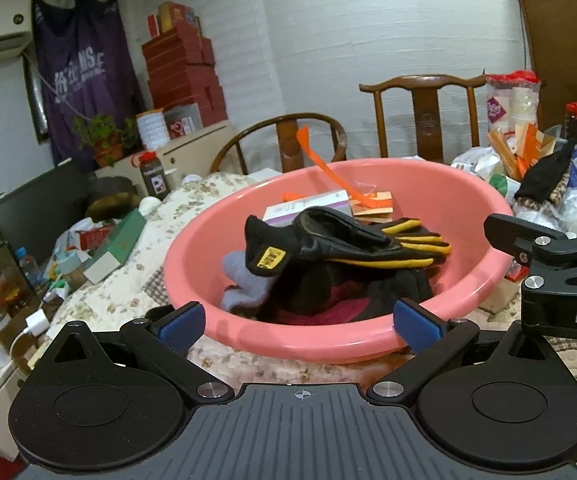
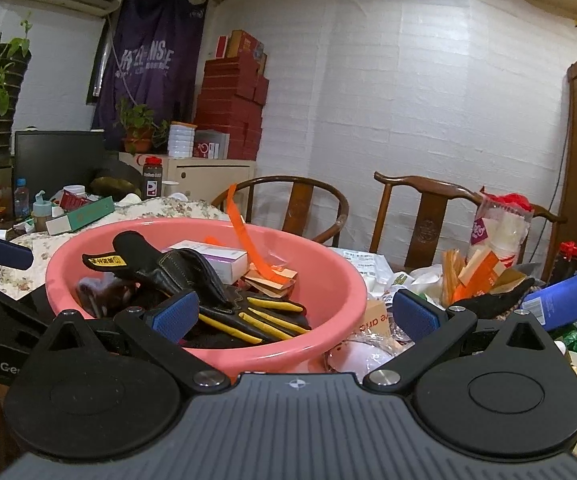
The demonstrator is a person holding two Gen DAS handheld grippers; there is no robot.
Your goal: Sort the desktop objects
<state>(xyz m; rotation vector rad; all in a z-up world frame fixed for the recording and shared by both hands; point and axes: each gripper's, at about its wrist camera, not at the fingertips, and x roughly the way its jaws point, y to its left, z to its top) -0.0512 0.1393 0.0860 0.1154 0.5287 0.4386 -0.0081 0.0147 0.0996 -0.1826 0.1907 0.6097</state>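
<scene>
A pink basin point(image 1: 288, 344) stands on the quilted table and shows in the right wrist view point(image 2: 328, 272) too. In it lie a black and yellow glove point(image 1: 352, 240) point(image 2: 248, 316), grey and dark cloths point(image 1: 244, 280), a white and purple box point(image 1: 308, 206) point(image 2: 216, 258) and an orange strip point(image 1: 328, 172) point(image 2: 244, 236). My left gripper point(image 1: 298, 326) is open and empty at the basin's near rim. My right gripper point(image 2: 294, 314) is open and empty over the basin's right rim. The right gripper's body shows at the right of the left wrist view point(image 1: 548, 264).
Clutter lies right of the basin: a black cloth point(image 2: 492, 300), a blue box point(image 2: 568, 300), orange packets point(image 2: 476, 272), plastic bags. A green and white box point(image 1: 116, 246) and bottles lie left. Two wooden chairs point(image 1: 424, 116) stand behind the table.
</scene>
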